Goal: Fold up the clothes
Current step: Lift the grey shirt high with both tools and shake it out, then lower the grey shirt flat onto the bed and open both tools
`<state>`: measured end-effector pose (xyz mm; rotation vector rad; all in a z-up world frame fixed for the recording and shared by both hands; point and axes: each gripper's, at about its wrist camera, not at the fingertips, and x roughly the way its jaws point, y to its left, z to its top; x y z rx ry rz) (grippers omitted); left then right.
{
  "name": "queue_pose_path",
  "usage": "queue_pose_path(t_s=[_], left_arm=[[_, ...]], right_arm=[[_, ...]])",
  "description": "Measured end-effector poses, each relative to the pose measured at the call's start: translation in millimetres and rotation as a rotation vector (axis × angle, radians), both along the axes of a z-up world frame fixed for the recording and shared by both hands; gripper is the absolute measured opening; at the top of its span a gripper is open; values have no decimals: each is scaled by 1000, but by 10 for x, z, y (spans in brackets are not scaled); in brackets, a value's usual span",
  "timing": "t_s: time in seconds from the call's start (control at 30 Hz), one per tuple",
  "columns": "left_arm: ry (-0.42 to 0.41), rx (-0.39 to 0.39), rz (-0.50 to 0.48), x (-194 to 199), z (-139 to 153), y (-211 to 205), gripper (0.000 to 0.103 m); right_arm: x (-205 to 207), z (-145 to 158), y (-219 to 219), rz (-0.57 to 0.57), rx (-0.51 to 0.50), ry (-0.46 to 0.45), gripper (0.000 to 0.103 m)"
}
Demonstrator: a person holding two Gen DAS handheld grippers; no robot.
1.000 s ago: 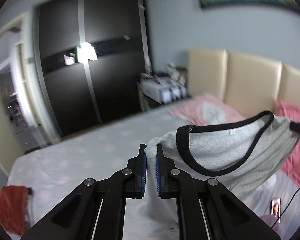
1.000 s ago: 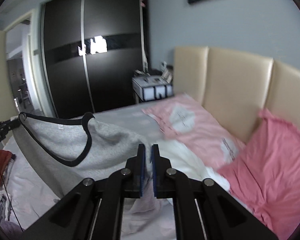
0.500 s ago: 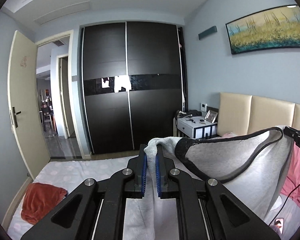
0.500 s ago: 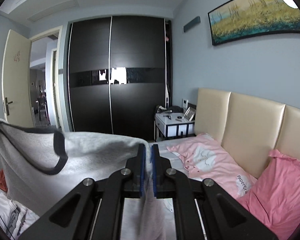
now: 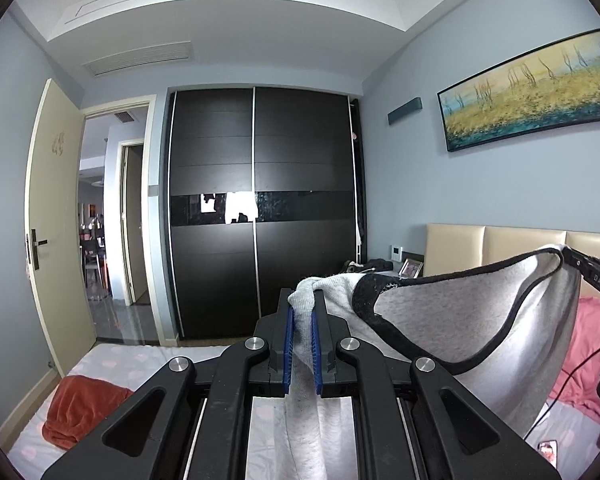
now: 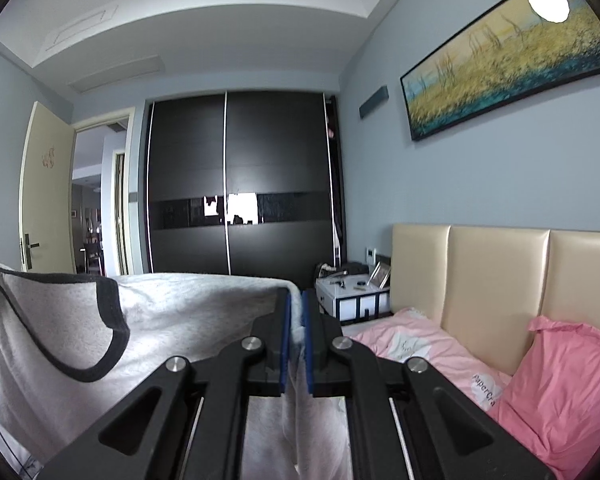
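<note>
A grey shirt with a black-trimmed neckline hangs stretched in the air between both grippers, above the bed. My left gripper is shut on one shoulder of the grey shirt, with cloth bunched between its blue pads. In the right wrist view the same grey shirt spreads out to the left, and my right gripper is shut on its other shoulder. The right gripper's black tip shows at the far right of the left wrist view. The shirt's lower part is hidden behind the gripper bodies.
A bed with a white patterned sheet lies below, with a rust-red garment at its left. Pink pillows lean on the beige headboard. A white nightstand, a dark wardrobe and an open door stand beyond. A phone lies on the sheet.
Both grippers have risen and tilted up with the grey shirt held between them; the shirt has lifted off the bed and is now stretched wide at about headboard height.
</note>
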<state>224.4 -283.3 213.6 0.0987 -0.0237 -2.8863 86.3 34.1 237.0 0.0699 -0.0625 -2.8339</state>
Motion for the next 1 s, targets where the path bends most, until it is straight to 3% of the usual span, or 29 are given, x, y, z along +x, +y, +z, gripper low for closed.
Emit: queue_pose_path(t_s=[0.2,0.37,0.53,0.77,1.0], left_arm=[[-80,0,15,-322,-178,-73,8],[-242,54,38,-1111,-596,-352,8],[-393,97,82,-2048,-1192,-720,8],[-600,144,143,-3419,-2154,-1189,8],[-763,158,173,-4340,-3198,-1510,8]], right_arm=[[-323,-183,-157,1,30,-75,6],[-992,-653,-443,-24,111,-212,6],[-1794,-1249,-759,-35,162,-368,6],[-3004,-2115,-1326,-77,286,-488,6],[-4079,-3321,-1843,-90,433,-630,6]])
